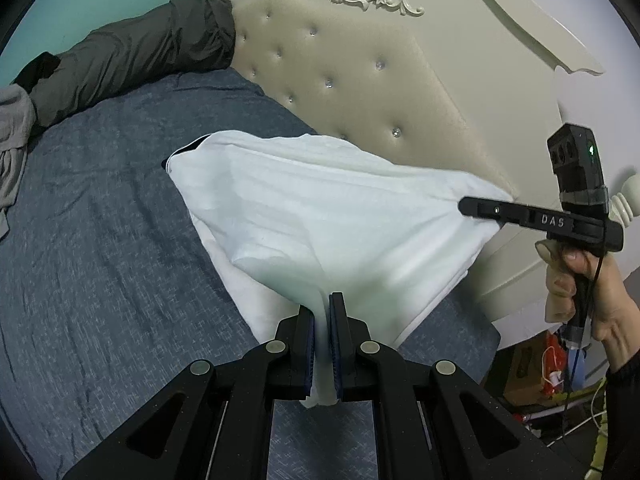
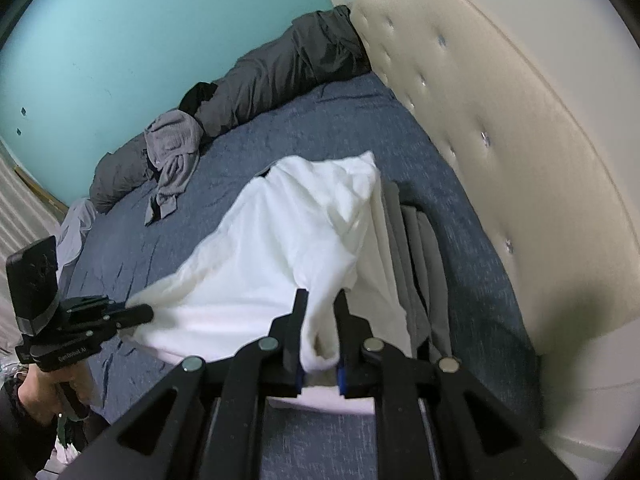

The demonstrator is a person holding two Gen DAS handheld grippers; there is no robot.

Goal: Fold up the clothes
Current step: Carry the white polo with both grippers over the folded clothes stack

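Note:
A white garment (image 1: 320,216) hangs stretched between both grippers over the blue bed. In the left wrist view my left gripper (image 1: 320,302) is shut on a bunched edge of it, with cloth poking out behind the pads. My right gripper (image 1: 468,205), held by a hand, pinches the garment's far right corner. In the right wrist view my right gripper (image 2: 321,293) is shut on a fold of the white garment (image 2: 280,248). The left gripper (image 2: 146,313) grips its left end. The far part of the garment drapes onto the bed.
A stack of folded grey clothes (image 2: 420,240) lies just right of the white garment, near the tufted headboard (image 2: 500,120). A crumpled grey garment (image 2: 176,148) and a dark grey bundle (image 2: 280,68) lie along the teal wall. Blue bedsheet (image 1: 100,220) spreads to the left.

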